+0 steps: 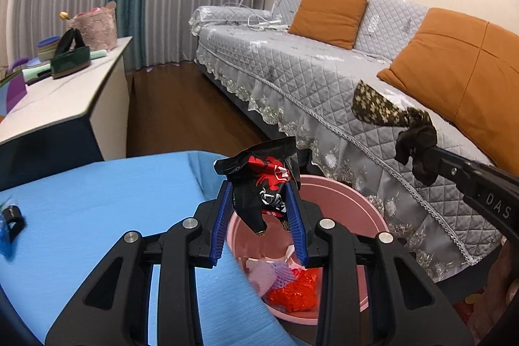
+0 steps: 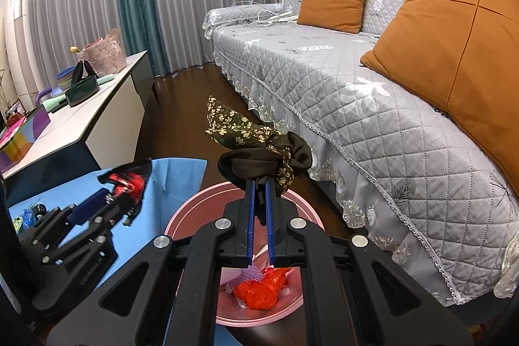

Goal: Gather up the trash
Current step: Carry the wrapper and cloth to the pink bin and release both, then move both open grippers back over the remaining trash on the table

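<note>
Covering the lower left, the blue surface [image 1: 81, 200] hides part of the pink bin [image 1: 350, 200], whose crumpled red trash [image 1: 296, 291] is hard to identify; left gripper [image 1: 261, 205] clamps a black-and-red wrapper [image 1: 259, 184] above its rim; right gripper [image 2: 259, 200], nearly closed, pinches a floral scrunchie [image 2: 259, 151] over it.

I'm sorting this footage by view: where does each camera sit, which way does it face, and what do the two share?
Left wrist: sits on the left claw, looking along it over the pink bin toward the sofa; shows its own fingers shut on a black wrapper, plus the right claw.
Right wrist: sits on the right claw, same way; its fingers pinch a scrunchie; left claw at left.
Shared: bin, sofa, blue table, each other's claw.
</note>
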`<act>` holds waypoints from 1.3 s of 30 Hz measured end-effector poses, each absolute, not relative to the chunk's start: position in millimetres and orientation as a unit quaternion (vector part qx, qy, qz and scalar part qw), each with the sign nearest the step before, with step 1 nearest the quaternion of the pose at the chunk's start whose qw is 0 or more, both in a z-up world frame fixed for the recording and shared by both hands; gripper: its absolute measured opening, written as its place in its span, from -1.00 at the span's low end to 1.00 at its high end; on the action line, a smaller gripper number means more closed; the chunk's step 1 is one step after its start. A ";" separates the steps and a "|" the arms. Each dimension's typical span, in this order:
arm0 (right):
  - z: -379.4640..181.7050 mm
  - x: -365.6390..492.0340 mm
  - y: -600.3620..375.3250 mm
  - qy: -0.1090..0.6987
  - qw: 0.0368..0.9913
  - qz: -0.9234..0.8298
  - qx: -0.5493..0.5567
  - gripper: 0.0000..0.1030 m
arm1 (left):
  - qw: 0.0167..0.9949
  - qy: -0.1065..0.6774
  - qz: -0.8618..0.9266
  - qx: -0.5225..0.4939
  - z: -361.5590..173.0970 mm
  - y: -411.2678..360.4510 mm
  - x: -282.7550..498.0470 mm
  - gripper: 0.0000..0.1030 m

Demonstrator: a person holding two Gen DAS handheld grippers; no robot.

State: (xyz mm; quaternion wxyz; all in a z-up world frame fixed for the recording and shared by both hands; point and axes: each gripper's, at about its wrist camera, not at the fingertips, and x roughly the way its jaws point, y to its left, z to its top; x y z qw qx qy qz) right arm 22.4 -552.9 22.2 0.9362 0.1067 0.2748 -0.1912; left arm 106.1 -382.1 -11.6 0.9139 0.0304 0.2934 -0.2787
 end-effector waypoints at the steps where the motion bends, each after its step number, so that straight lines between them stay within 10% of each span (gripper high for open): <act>1: 21.9 22.9 -553.3 0.275 0.936 -0.192 0.107 -0.87 | 0.913 0.296 -0.279 0.032 -13.6 -383.9 106.2 -0.35; 10: 18.3 26.2 -555.4 0.282 0.933 -0.192 0.111 -0.85 | 0.904 0.307 -0.294 0.044 -20.5 -394.4 111.3 -0.34; 12: 16.8 29.1 -554.8 0.290 0.932 -0.189 0.111 -0.67 | 0.902 0.314 -0.292 0.058 -23.1 -399.7 113.3 -0.31; 15: 15.7 29.4 -557.7 0.290 0.928 -0.204 0.115 -0.09 | 0.896 0.330 -0.291 0.056 -29.4 -398.0 115.8 0.24; 39: 43.2 45.6 -450.8 0.210 0.963 -0.127 0.113 0.08 | 0.937 0.284 -0.205 0.017 11.2 -217.5 86.3 0.23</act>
